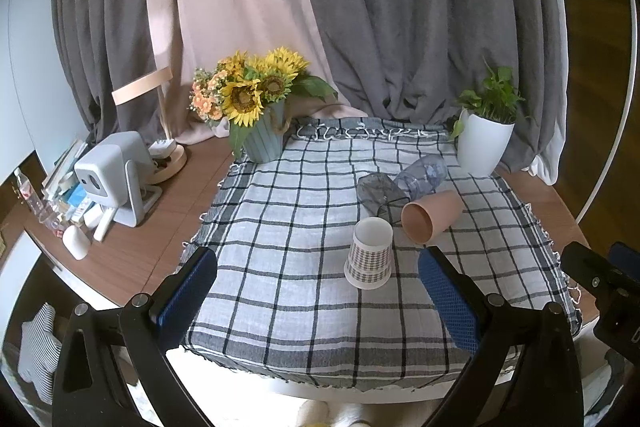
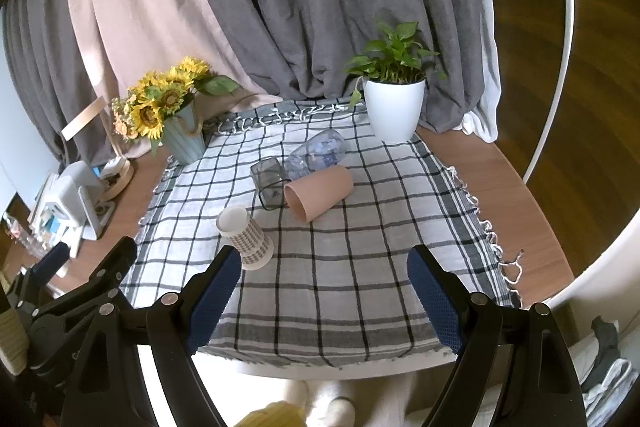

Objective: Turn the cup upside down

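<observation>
Blue-padded left gripper (image 1: pixel 318 293) and right gripper (image 2: pixel 324 293) hover level over the near edge of the checked grey-and-white cloth (image 1: pixel 280 307), jaws spread wide, holding nothing. Between them and ahead, the houndstooth-patterned paper cup (image 1: pixel 369 253) stands mouth-down; a pink plastic cup (image 1: pixel 430 221) lies sideways behind it.
</observation>
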`<state>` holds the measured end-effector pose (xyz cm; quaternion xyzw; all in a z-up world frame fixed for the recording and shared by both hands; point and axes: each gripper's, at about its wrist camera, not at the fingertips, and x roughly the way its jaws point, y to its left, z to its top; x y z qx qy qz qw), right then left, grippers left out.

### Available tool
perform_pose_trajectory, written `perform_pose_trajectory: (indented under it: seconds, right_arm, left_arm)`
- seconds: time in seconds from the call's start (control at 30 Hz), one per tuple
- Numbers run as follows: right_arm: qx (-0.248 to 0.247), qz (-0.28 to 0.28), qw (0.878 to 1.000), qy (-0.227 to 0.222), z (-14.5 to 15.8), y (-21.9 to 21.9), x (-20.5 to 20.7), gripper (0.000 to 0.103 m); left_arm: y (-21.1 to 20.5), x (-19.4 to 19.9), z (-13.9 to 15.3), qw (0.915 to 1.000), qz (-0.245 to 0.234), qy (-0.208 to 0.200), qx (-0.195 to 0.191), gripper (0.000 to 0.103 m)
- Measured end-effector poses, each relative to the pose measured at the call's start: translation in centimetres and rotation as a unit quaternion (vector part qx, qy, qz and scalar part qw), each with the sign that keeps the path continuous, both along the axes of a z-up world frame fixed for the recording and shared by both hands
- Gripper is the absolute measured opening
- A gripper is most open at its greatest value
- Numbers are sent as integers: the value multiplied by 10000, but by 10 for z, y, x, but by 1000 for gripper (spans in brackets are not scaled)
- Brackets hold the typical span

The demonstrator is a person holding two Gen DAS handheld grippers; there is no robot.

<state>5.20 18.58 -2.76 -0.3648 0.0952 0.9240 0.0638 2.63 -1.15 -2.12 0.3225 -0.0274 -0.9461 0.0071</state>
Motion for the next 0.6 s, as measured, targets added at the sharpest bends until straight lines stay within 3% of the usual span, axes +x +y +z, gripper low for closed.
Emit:
perform_pose_trajectory:
  seconds: [0.6]
  right_arm:
    - [40,-34,10000,-55,1,0,0,85]
  left_arm:
    - [-1,-4,-1,10000,26,-9,-46,103]
